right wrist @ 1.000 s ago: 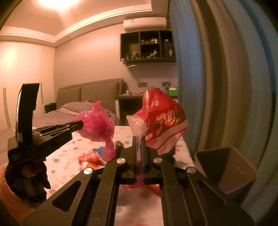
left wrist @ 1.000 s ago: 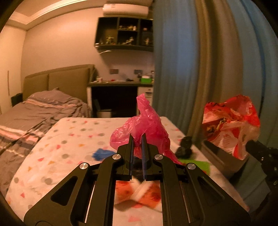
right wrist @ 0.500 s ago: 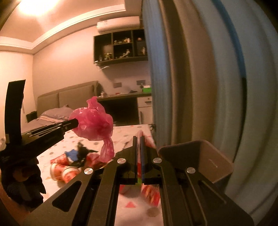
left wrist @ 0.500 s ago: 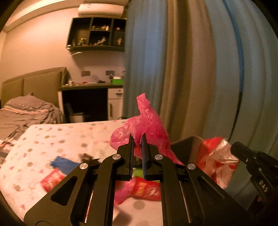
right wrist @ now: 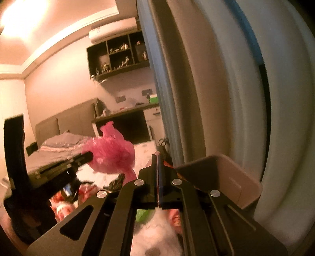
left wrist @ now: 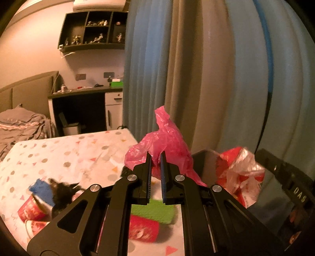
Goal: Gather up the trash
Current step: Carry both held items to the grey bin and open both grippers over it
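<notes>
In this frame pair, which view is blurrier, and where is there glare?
Right wrist: heavy motion blur smears the crumpled pink plastic bag and table litter; the ceiling light blows out top left. Left wrist: sharper, only the red-and-white snack wrapper is blurred; both are orange-tinted and fisheye-bent.

1. Crumpled pink plastic bag, pinched in the left hand-held gripper, raised above the bench.
2. Red-and-white snack wrapper, crinkled, lying in the dark bin.
3. Red cups, green piece, blue scrap scattered on the bench.
</notes>
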A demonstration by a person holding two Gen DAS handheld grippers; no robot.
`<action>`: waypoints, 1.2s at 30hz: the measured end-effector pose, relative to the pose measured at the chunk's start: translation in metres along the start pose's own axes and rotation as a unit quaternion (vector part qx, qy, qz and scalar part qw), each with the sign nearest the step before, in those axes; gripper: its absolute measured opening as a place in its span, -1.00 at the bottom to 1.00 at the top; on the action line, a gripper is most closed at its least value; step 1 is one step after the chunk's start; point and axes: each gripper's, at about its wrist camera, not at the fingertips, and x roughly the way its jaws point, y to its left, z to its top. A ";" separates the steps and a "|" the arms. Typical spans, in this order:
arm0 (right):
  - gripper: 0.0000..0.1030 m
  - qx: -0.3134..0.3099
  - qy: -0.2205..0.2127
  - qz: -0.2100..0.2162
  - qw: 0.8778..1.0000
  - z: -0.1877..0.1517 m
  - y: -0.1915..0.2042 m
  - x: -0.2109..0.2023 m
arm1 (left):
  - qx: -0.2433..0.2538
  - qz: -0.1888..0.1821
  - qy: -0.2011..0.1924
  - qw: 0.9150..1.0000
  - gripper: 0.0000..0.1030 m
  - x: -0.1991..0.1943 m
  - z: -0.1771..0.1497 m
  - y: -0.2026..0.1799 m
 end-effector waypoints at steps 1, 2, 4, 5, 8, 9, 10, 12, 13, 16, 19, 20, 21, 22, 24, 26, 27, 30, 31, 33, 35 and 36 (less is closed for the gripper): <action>-0.97 0.003 -0.007 -0.003 1.000 0.006 -0.004 0.000 | 0.000 -0.003 -0.002 1.000 -0.86 0.003 0.001 -0.003; -0.97 0.003 -0.012 -0.007 1.000 0.008 -0.007 0.001 | 0.001 -0.009 -0.004 1.000 -0.86 0.009 0.003 -0.007; -0.97 0.008 -0.017 -0.016 1.000 0.011 -0.015 0.005 | 0.002 -0.022 -0.002 1.000 -0.86 0.022 0.003 -0.017; -0.97 0.010 -0.016 -0.020 1.000 0.011 -0.020 0.007 | 0.003 -0.026 -0.001 1.000 -0.86 0.027 0.003 -0.022; -0.97 0.012 -0.011 -0.035 0.999 0.006 -0.032 0.016 | 0.007 -0.042 0.010 0.999 -0.86 0.046 -0.003 -0.037; -0.97 0.012 -0.007 -0.039 0.999 0.003 -0.035 0.018 | 0.007 -0.050 0.015 0.999 -0.86 0.053 -0.006 -0.041; -0.97 0.013 -0.004 -0.041 0.999 0.000 -0.037 0.019 | 0.008 -0.055 0.020 0.998 -0.86 0.058 -0.008 -0.044; -0.97 0.015 0.002 -0.045 0.999 -0.004 -0.044 0.021 | 0.010 -0.062 0.026 0.998 -0.85 0.066 -0.013 -0.050; -0.97 0.016 0.004 -0.047 0.999 -0.004 -0.046 0.022 | 0.014 -0.065 0.030 0.997 -0.85 0.072 -0.016 -0.054; -0.97 0.018 0.012 -0.055 0.998 -0.007 -0.052 0.026 | 0.017 -0.074 0.041 0.996 -0.85 0.081 -0.021 -0.061; -0.97 0.021 0.020 -0.060 0.998 -0.009 -0.057 0.030 | 0.022 -0.081 0.049 0.995 -0.84 0.087 -0.027 -0.066; -0.97 0.022 0.023 -0.062 0.998 -0.010 -0.059 0.031 | 0.023 -0.081 0.050 0.995 -0.84 0.089 -0.028 -0.068; -0.97 0.024 0.026 -0.063 0.997 -0.011 -0.060 0.032 | 0.023 -0.081 0.052 0.995 -0.83 0.090 -0.029 -0.069; -0.97 0.025 0.028 -0.065 0.997 -0.010 -0.060 0.035 | 0.022 -0.083 0.055 0.995 -0.83 0.092 -0.031 -0.070; -0.97 0.027 0.032 -0.068 0.997 -0.012 -0.063 0.036 | 0.020 -0.088 0.059 0.994 -0.83 0.094 -0.031 -0.070; -0.97 0.027 0.035 -0.070 0.997 -0.008 -0.064 0.041 | 0.019 -0.092 0.065 0.993 -0.83 0.098 -0.033 -0.072; -0.96 0.028 0.036 -0.071 0.996 -0.008 -0.065 0.041 | 0.019 -0.094 0.066 0.993 -0.83 0.099 -0.033 -0.073; -0.96 0.033 0.038 -0.072 0.996 -0.008 -0.068 0.043 | 0.015 -0.107 0.073 0.991 -0.81 0.101 -0.035 -0.073; -0.96 0.034 0.039 -0.073 0.996 -0.007 -0.069 0.044 | 0.014 -0.111 0.075 0.991 -0.79 0.102 -0.036 -0.074; -0.95 0.038 0.042 -0.073 0.996 -0.008 -0.070 0.045 | 0.013 -0.120 0.079 0.990 -0.71 0.102 -0.037 -0.074; -0.88 0.038 0.042 -0.077 0.995 -0.005 -0.068 0.047 | 0.013 -0.129 0.083 0.988 -0.56 0.104 -0.039 -0.075; -0.80 0.039 0.042 -0.079 0.995 -0.005 -0.068 0.047 | 0.012 -0.132 0.085 0.987 -0.32 0.104 -0.040 -0.075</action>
